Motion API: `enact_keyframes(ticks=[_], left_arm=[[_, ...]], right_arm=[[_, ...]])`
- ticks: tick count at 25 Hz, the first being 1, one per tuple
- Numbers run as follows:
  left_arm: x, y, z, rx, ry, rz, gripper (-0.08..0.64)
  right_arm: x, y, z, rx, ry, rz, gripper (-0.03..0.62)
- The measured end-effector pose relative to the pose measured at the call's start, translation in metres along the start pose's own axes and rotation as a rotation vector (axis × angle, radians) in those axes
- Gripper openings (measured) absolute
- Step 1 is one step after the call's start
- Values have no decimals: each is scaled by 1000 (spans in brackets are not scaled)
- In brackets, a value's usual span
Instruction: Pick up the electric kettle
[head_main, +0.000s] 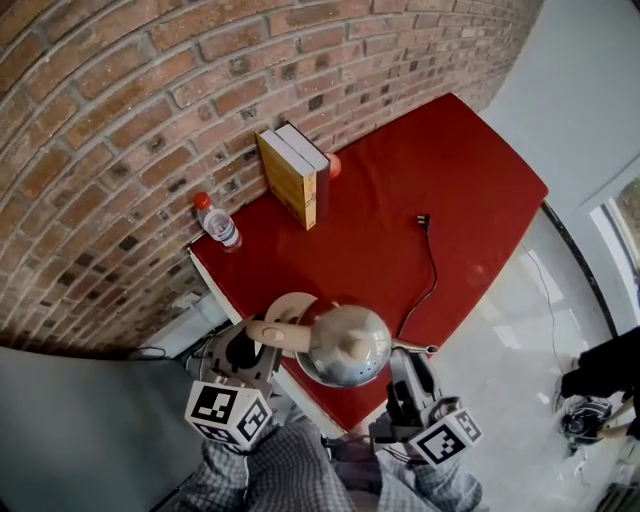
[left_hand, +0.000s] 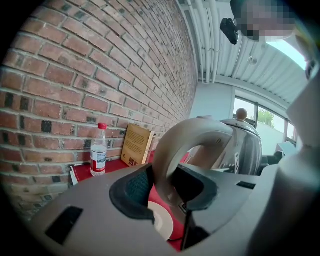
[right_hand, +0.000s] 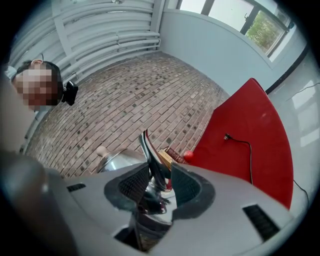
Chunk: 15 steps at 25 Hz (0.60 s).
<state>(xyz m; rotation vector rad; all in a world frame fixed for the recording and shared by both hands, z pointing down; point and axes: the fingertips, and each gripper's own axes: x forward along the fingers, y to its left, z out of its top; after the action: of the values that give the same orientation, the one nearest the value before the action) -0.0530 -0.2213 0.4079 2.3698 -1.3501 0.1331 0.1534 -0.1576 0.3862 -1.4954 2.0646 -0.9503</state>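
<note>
Your left gripper (left_hand: 167, 187) fingers pinch the kettle (head_main: 348, 345) handle (left_hand: 186, 139), right gripper (right_hand: 160, 182) fingers its spout (right_hand: 150, 152), above the base (head_main: 288, 303).

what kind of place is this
Likely a plain indoor room, perhaps a demo or office corner: bare brick wall, red-covered table holding books and a water bottle, glossy pale floor.

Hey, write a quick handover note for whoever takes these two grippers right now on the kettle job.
Left gripper: shut on the kettle handle.
Right gripper: shut on the spout.
Kettle: held over the near edge of the red table, apparently clear of its round base.
Done: grasp and lift.
Left: probably just keeping it level and steady.
</note>
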Motion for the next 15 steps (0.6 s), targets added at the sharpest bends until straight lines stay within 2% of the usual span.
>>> enact_keyframes(ticks=[10, 15], left_arm=[[-26, -21, 15, 4, -12, 28, 126], [-36, -25, 21, -13, -28, 36, 126]], right_arm=[[-18, 16, 15, 19, -6, 30, 141], [-19, 28, 24, -9, -5, 59, 141]])
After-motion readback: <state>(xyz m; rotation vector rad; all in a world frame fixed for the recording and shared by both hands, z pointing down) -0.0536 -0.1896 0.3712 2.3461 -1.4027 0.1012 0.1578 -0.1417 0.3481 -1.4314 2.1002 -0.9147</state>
